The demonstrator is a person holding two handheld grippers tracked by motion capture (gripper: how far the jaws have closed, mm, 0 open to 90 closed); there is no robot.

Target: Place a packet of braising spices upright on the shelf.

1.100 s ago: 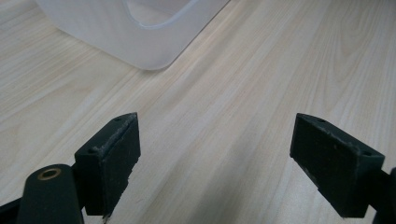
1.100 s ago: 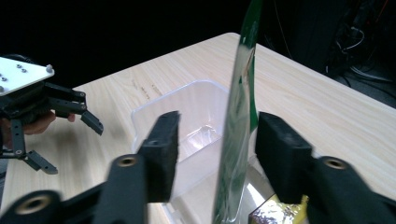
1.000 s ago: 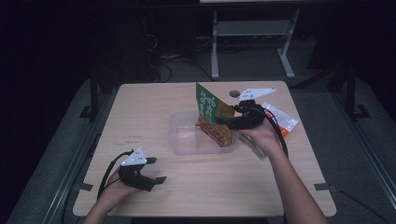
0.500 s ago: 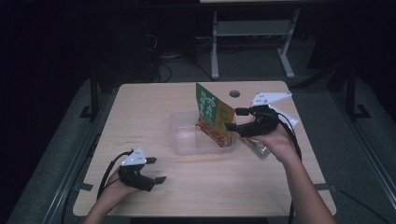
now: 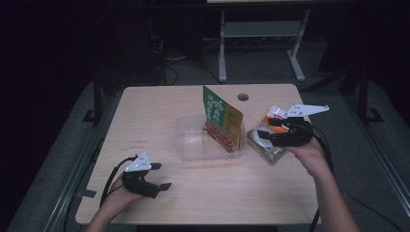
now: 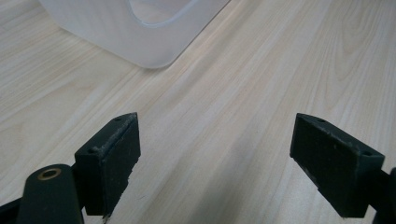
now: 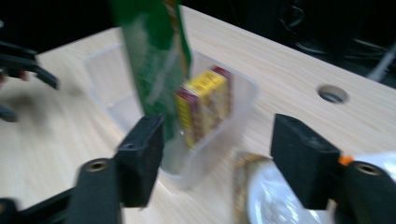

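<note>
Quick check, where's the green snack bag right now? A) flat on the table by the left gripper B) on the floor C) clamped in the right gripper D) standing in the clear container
D: the green snack bag stands upright inside the clear container, and the right gripper is beside it with its jaws apart, nothing between them.

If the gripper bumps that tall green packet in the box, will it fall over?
Probably. The green packet stands tall and thin, leaning in the clear box, so a nudge could tip it. It looks like a light, crinkly bag, likely floppy. The box wall may stop it sliding out.
</note>
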